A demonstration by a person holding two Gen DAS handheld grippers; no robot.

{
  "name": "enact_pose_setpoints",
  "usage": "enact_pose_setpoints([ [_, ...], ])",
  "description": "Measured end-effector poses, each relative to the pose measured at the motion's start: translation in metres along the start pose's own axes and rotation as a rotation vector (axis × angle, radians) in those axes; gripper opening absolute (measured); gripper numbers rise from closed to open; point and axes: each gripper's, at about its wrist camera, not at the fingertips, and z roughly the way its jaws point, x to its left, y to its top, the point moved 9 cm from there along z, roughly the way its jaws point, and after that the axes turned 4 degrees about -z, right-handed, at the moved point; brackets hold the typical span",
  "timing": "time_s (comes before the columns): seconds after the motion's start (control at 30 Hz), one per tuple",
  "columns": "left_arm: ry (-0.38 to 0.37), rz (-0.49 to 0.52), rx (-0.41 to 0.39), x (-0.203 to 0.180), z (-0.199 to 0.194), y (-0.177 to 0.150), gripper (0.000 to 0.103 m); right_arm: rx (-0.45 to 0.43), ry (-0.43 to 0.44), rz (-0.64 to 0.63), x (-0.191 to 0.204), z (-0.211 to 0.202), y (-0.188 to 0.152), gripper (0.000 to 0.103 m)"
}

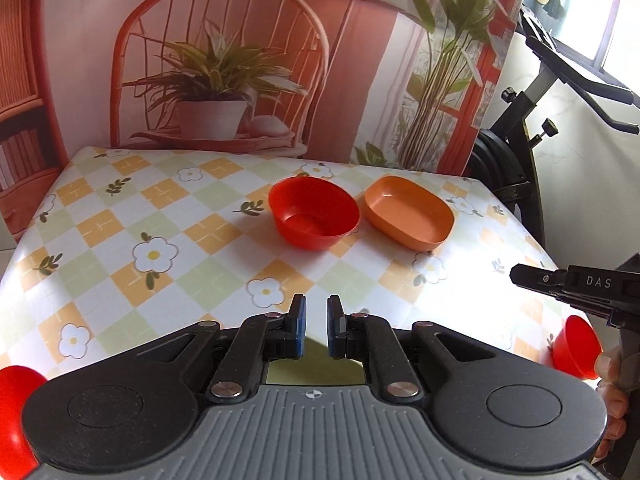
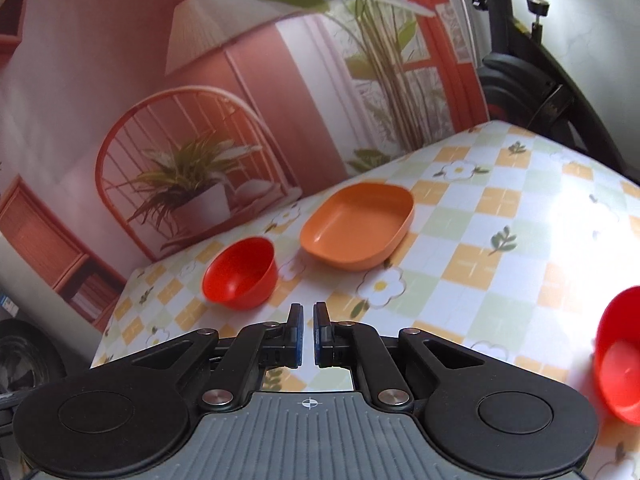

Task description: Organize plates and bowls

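On the table [image 1: 120, 216], which wears a checked cloth of orange, green and white squares with printed daisies, the dishes lie spread from left to right. At the far left edge of the left wrist view a red rounded shape [image 1: 16, 404] peeks out beside the tool body; it is too cut off to tell what it is. Toward the middle of the cloth sits a red bowl [image 1: 314, 216], upright and empty, and just to its right, near it but not touching, rests an orange dish [image 1: 410, 216] with rounded corners, also empty. Nearer the right edge of the table stands a second red bowl [image 1: 576, 348], partly hidden behind the other tool and a person's fingers [image 1: 612, 392].

The left hand-held gripper [image 1: 316, 330] hangs low over the near part of the cloth, its blue-padded jaws drawn almost together with only a narrow slit between them, and nothing sits in that slit. The right hand-held gripper [image 2: 307, 334], seen in its own tilted view, is in the same posture: jaws nearly closed, a thin gap, nothing held. From that view the red bowl [image 2: 240, 274] lies just ahead of its tips, the orange dish [image 2: 358, 226] beyond and to the right, and the second red bowl [image 2: 620, 354] at the far right edge.

Behind the table hangs a printed backdrop [image 1: 216, 64] showing a chair and a potted plant, with an exercise bike [image 1: 520, 120] to its right.
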Motion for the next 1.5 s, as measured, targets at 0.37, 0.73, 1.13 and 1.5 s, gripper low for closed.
enact_pose_setpoints([
  [0.37, -0.033, 0.022, 0.022, -0.064, 0.059, 0.034, 0.026, -0.095, -0.048, 0.032, -0.062, 0.012, 0.058, 0.007],
  [0.73, -0.013, 0.067, 0.005, -0.092, 0.139, 0.091, 0.04, -0.08, -0.097, 0.064, -0.091, 0.094, 0.061, 0.013],
  [1.13, -0.001, 0.073, 0.064, -0.079, 0.228, 0.115, 0.043, -0.023, -0.142, 0.135, -0.122, 0.168, 0.056, 0.019],
  [1.5, 0.017, 0.107, 0.124, -0.082, 0.266, 0.106, 0.044, 0.015, -0.129, 0.165, -0.123, 0.187, 0.044, 0.019],
])
